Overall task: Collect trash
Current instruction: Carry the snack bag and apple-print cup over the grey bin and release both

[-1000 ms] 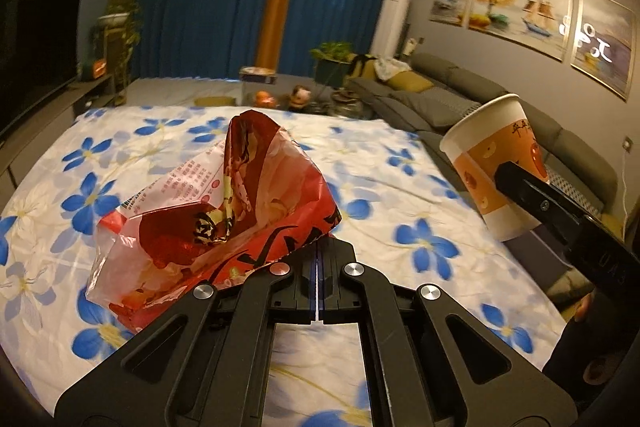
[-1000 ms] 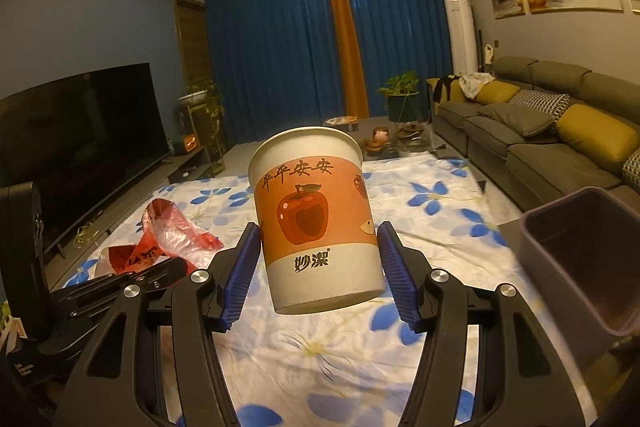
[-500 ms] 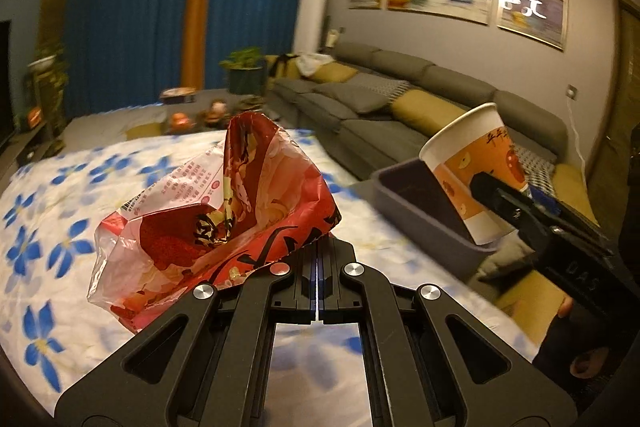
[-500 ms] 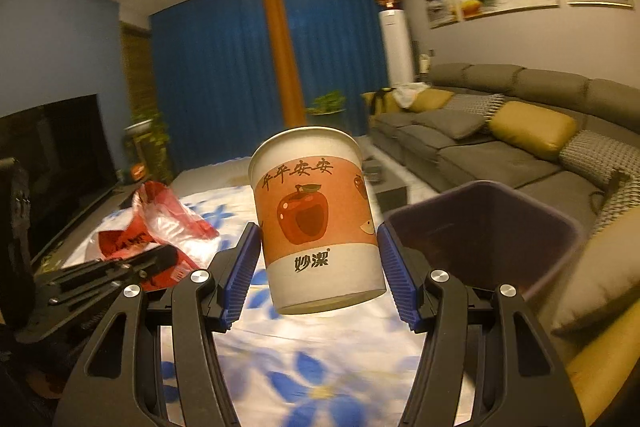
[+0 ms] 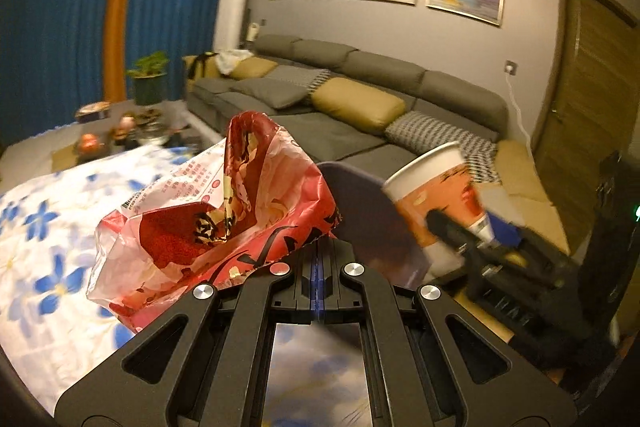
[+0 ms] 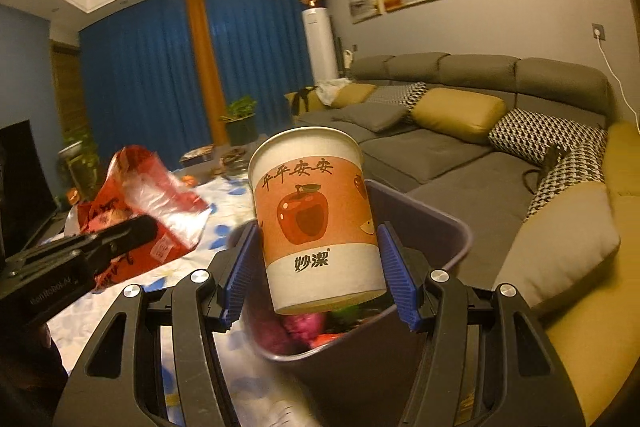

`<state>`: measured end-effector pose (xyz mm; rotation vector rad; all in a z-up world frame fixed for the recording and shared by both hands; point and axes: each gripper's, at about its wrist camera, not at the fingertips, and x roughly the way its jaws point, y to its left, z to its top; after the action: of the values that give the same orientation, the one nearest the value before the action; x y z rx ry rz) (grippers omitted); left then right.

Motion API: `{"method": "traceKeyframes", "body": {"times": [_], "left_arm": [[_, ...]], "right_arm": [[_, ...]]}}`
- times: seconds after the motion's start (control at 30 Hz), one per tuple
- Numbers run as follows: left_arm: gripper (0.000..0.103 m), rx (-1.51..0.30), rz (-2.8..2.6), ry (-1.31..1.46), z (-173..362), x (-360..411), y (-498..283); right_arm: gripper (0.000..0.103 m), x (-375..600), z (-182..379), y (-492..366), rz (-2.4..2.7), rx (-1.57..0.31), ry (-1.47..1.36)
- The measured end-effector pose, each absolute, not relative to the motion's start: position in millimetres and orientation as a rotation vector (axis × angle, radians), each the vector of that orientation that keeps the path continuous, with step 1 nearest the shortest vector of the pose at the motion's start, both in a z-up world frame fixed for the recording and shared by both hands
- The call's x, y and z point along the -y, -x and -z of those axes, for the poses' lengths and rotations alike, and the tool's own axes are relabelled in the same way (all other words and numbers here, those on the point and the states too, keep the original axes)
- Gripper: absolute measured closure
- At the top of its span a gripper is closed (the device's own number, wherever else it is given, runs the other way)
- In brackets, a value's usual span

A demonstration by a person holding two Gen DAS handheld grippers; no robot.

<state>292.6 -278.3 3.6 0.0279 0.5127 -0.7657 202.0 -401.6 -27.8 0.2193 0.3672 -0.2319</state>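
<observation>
In the left wrist view the wrapper (image 5: pixel 216 211) hides most of the bin (image 5: pixel 360 211) at twelve o'clock; the paper cup (image 5: pixel 440 195) is motion-blurred. The cup (image 6: pixel 316 211) masks the bin's (image 6: pixel 452 239) contents.

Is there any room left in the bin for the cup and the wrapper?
Yes, probably. The dark plastic bin has colourful trash only at its bottom, beneath the apple-printed paper cup; the space above it up to the rim looks free. The flowered tablecloth left of the crumpled red snack wrapper is also bare.
</observation>
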Motion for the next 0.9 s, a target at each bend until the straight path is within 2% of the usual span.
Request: {"method": "traceKeyframes", "body": {"times": [0.3,0.67,0.7,0.77,0.83,0.9], "left_arm": [[0.103,-0.526,0.903,0.008,14,332,-312],[0.103,-0.670,0.946,0.059,69,328,-337],[0.100,-0.675,0.935,0.047,70,327,-338],[0.085,-0.678,0.912,0.027,71,322,-340],[0.062,-0.667,0.900,0.018,71,315,-337],[0.044,-0.655,0.887,0.021,70,308,-336]], "right_arm": [[0.044,431,43,-214,0.280,-0.377,-0.254],[0.043,438,55,-240,0.284,-0.418,-0.263],[0.043,439,55,-243,0.282,-0.420,-0.264],[0.043,442,55,-249,0.279,-0.425,-0.264],[0.043,437,58,-253,0.276,-0.433,-0.262],[0.042,432,59,-254,0.277,-0.437,-0.259]]}}
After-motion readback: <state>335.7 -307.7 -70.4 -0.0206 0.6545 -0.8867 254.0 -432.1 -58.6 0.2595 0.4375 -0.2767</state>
